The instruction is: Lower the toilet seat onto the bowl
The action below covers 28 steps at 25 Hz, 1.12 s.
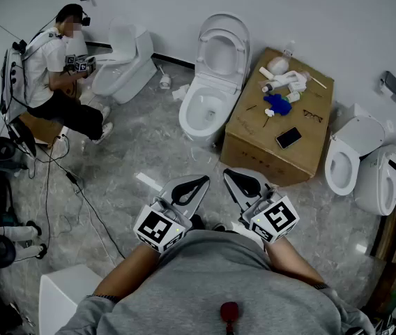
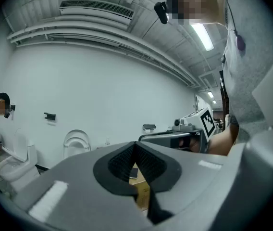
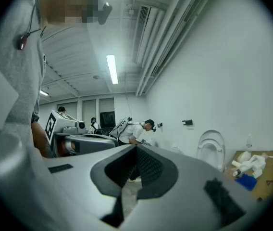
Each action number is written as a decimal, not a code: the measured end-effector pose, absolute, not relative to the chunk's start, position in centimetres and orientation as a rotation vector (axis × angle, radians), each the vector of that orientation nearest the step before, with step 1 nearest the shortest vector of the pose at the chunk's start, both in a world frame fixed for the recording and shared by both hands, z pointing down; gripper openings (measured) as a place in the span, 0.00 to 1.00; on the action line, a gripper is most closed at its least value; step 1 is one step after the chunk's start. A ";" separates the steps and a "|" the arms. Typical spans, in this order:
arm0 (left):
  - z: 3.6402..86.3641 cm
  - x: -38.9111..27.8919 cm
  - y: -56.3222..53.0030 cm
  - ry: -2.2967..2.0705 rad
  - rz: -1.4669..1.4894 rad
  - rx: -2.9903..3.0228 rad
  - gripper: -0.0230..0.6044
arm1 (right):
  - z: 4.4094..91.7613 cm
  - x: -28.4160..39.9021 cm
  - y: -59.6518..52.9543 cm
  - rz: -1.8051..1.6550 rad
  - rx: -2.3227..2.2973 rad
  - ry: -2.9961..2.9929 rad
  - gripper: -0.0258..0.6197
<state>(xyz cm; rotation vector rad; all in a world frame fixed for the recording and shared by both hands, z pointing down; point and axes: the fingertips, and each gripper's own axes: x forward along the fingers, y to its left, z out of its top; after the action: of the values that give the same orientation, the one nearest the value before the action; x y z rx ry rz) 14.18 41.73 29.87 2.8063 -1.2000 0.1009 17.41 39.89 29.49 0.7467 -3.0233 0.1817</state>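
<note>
Ceiling strip light (image 3: 111, 69), bright; fisheye w/ dark edges.

White wall (image 1: 323, 19), grey marbled floor (image 1: 149, 145), cardboard box (image 1: 250, 137) by the wall, ceiling strip light (image 3: 111, 69), overhead pipes (image 3: 171, 36)

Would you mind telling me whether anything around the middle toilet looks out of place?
Yes: the toilet seat stands raised, not on the bowl. A cardboard box sits right beside it, strewn with loose items, including a phone, glasses and a blue object. Cables trail across the floor.
</note>
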 end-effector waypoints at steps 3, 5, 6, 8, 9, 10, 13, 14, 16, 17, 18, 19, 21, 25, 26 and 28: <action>29.7 14.2 41.9 -1.210 0.102 2.797 0.05 | 29.3 17.4 40.2 0.187 0.734 -3.029 0.06; 29.6 14.3 42.0 -1.212 0.104 2.794 0.05 | 29.2 17.5 40.4 0.185 0.736 -3.026 0.06; 29.5 14.4 42.1 -1.207 0.106 2.797 0.05 | 29.2 17.6 40.4 0.184 0.738 -3.025 0.06; 29.5 14.6 42.3 -1.197 0.113 2.806 0.05 | 29.2 17.8 40.5 0.183 0.744 -3.024 0.06; 29.5 14.6 42.5 -1.197 0.116 2.805 0.05 | 29.2 17.8 40.6 0.182 0.746 -3.025 0.06; 29.5 14.7 42.6 -1.200 0.117 2.802 0.05 | 29.2 17.9 40.7 0.181 0.747 -3.025 0.06; 29.5 15.0 43.2 -1.199 0.126 2.797 0.05 | 29.4 18.2 41.0 0.201 0.754 -3.026 0.06; 29.5 15.1 43.4 -1.197 0.132 2.796 0.05 | 29.5 18.3 41.1 0.215 0.762 -3.024 0.06; 29.5 15.0 43.6 -1.199 0.140 2.792 0.05 | 29.6 18.4 41.1 0.223 0.781 -3.017 0.06; 29.5 14.9 43.6 -1.204 0.141 2.788 0.05 | 29.7 18.3 41.1 0.208 0.787 -3.008 0.06; 29.5 14.7 43.6 -1.212 0.142 2.782 0.05 | 29.9 18.2 41.2 0.187 0.789 -2.995 0.06; 29.6 14.6 43.5 -1.218 0.142 2.775 0.05 | 30.1 18.0 41.2 0.172 0.788 -2.984 0.06; 29.7 14.1 43.3 -1.221 0.139 2.764 0.05 | 30.4 17.7 41.2 0.183 0.787 -2.979 0.06; 30.1 12.8 42.4 -1.201 0.114 2.763 0.05 | 30.9 16.5 40.1 0.223 0.799 -2.971 0.06; 30.2 12.4 42.1 -1.196 0.112 2.760 0.05 | 30.9 16.1 39.8 0.226 0.799 -2.967 0.06; 30.6 11.7 41.3 -1.180 0.122 2.756 0.05 | 31.0 15.2 39.3 0.226 0.803 -2.960 0.06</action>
<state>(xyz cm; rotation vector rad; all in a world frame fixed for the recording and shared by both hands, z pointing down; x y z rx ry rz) 11.66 41.34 30.61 2.7555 -1.1805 0.1220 15.22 39.26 30.98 0.8025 -2.9602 0.2263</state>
